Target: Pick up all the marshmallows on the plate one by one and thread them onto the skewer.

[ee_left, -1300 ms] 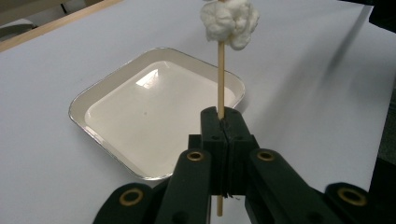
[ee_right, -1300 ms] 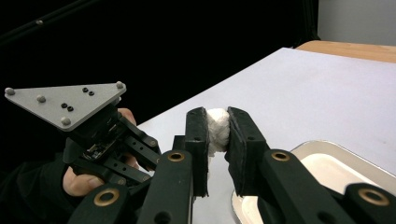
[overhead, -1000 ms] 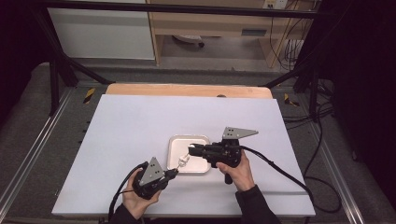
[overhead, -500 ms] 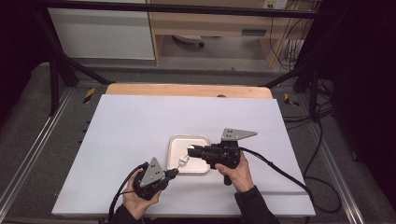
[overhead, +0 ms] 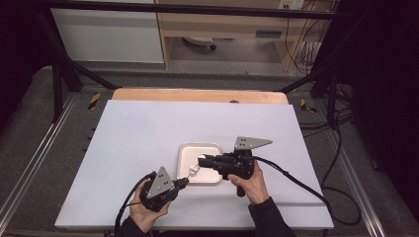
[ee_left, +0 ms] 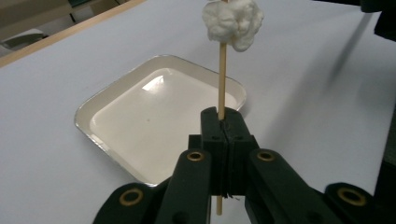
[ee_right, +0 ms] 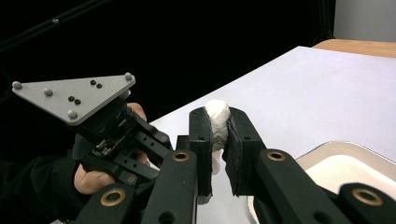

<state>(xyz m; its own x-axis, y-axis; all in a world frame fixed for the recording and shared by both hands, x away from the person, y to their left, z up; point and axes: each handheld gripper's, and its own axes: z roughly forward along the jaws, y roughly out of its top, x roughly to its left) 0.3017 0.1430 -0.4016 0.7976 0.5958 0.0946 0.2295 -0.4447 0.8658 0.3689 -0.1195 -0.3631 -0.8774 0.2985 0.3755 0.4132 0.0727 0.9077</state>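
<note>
Grippers w/ fluffy white cotton ball on thin wooden stick, over white square tray (overhead: 187, 153) on desk.
L gripper (ee_left: 223, 135) jaws clenched on stick (ee_left: 221, 84); R gripper (ee_right: 217, 130) jaws squeeze cotton ball (ee_right: 217, 119).

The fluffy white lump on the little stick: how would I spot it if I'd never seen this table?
Find the white table, then the shallow square tray near its front edge. Over the tray's near corner, the left gripper holds a thin wooden stick upright, with the white cotton-like ball on its tip. It is the only lump on a stick; the right gripper pinches a bare white lump.
</note>
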